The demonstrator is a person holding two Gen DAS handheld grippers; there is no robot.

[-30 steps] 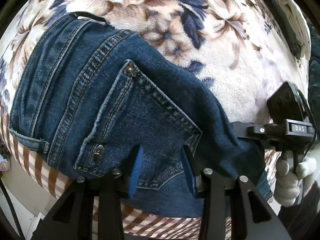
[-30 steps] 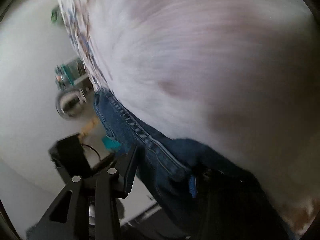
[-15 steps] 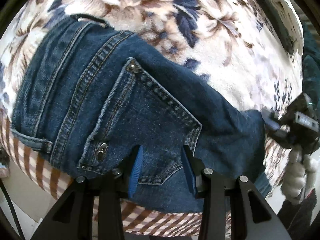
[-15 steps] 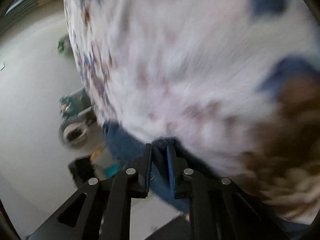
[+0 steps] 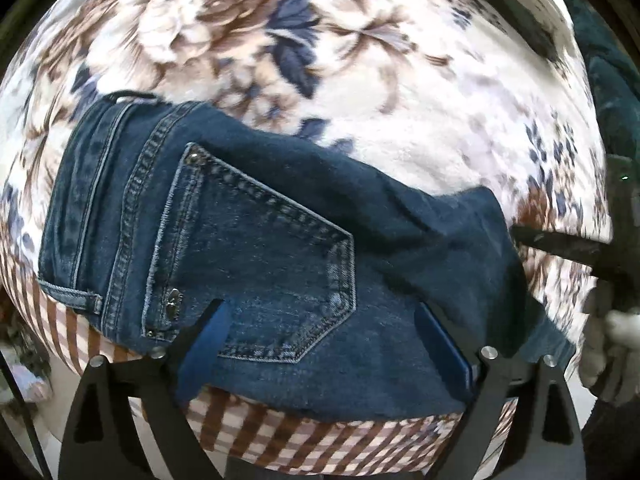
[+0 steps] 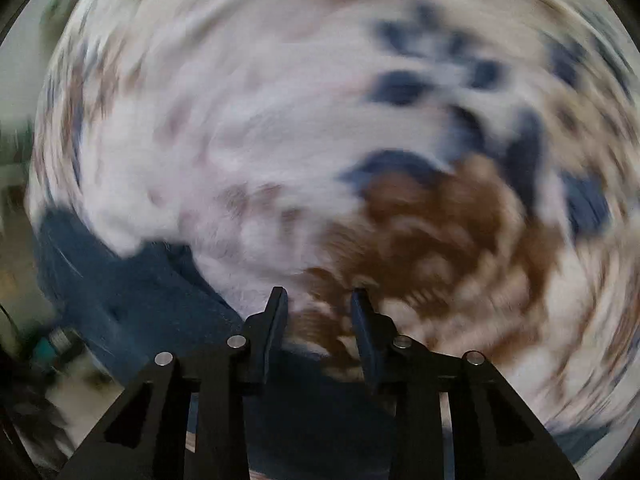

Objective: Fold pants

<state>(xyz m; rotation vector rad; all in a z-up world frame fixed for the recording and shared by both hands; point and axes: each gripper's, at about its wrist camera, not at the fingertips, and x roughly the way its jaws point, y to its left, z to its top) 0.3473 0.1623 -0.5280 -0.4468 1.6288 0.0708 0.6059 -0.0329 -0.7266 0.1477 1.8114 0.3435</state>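
— Biggest thing first?
— Floral blanket [image 5: 400,92], cream with brown roses and navy leaves, filling most of both views; heavily blurred in the right wrist view. Brown-and-white checked sheet [image 5: 304,440] showing under its near edge.
— And the pants?
— Dark blue jeans [image 5: 248,240], lying folded on the blanket near that edge, back side up. Waistband with a belt loop to the left, double rows of pale stitching running down the seams. Back pocket [image 5: 256,276] in the middle, five-sided, with metal rivets at its corners. Smoother, darker denim layer lying across the upper right, ending in a squared corner. In the right wrist view, only a blurred blue mass at lower left.
— Left gripper [image 5: 324,332]?
— Hanging over the pocket area, pointing steeply down, fingers [image 5: 204,344] spread wide after just opening, denim below but not pinched.
— Right gripper [image 6: 318,320]?
— Fingers apart by a narrow gap, just opened a little, nothing caught between them, blanket behind the tips. Seen from the left wrist too, at the far right edge, held by a white-gloved hand [image 5: 608,340].
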